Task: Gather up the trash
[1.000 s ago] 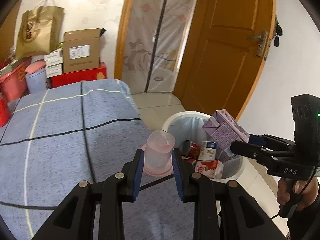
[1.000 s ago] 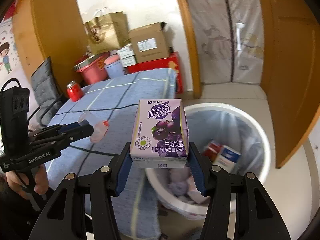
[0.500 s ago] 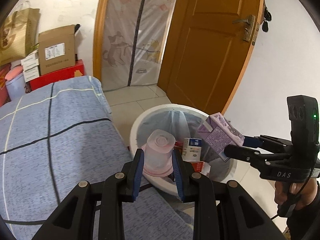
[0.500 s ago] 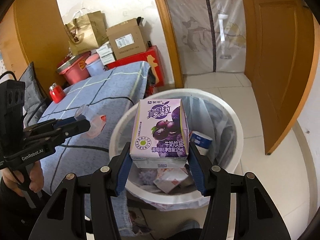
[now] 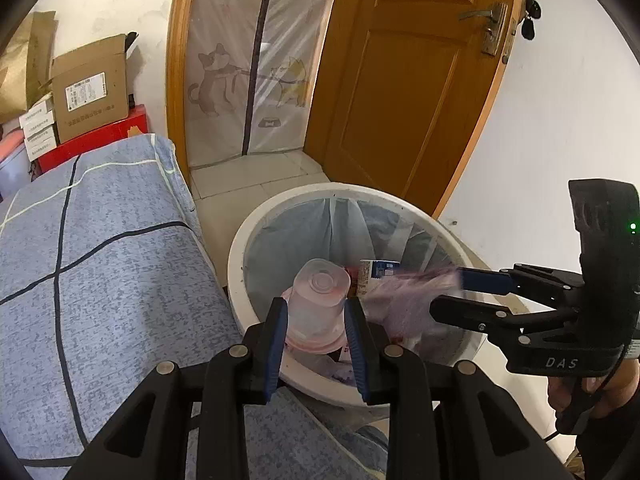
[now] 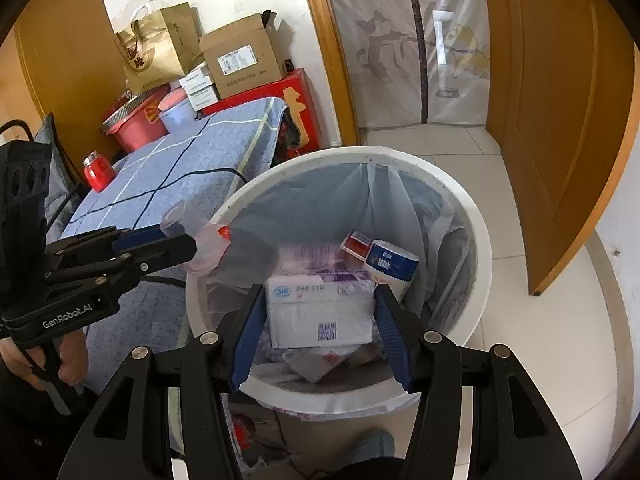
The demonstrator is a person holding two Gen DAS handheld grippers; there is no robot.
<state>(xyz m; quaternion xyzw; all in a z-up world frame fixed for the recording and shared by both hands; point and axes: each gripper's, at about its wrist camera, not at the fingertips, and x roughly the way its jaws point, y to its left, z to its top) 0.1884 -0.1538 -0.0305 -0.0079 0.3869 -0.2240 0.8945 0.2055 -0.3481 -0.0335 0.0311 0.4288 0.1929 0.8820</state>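
My left gripper (image 5: 316, 306) is shut on a clear pink-tinted plastic cup (image 5: 320, 292), held upside down over the near rim of the white lined trash bin (image 5: 236, 264). In the right wrist view the same cup (image 6: 204, 240) sticks out of the left gripper (image 6: 180, 238) at the bin's left edge. My right gripper (image 6: 320, 294) is shut on a purple drink carton (image 6: 320, 316) above the bin (image 6: 360, 152). The carton is tipped forward, white base towards the camera, top end blurred. The left wrist view shows the carton (image 5: 404, 304) as a purple blur at the right gripper (image 5: 446, 296).
A blue-and-white can (image 6: 392, 260) and a red packet (image 6: 356, 242) lie in the bin. A blue checked cloth (image 5: 100, 260) covers the surface left of it, with a red jar (image 6: 96, 172) on it. Cardboard boxes (image 5: 92, 88) stand behind, a wooden door (image 5: 400, 80) beyond the bin.
Both grippers have come across from the cloth-covered surface and sunk towards the bin. The cup now hangs over its rim. The carton has tipped from upright to base-first.
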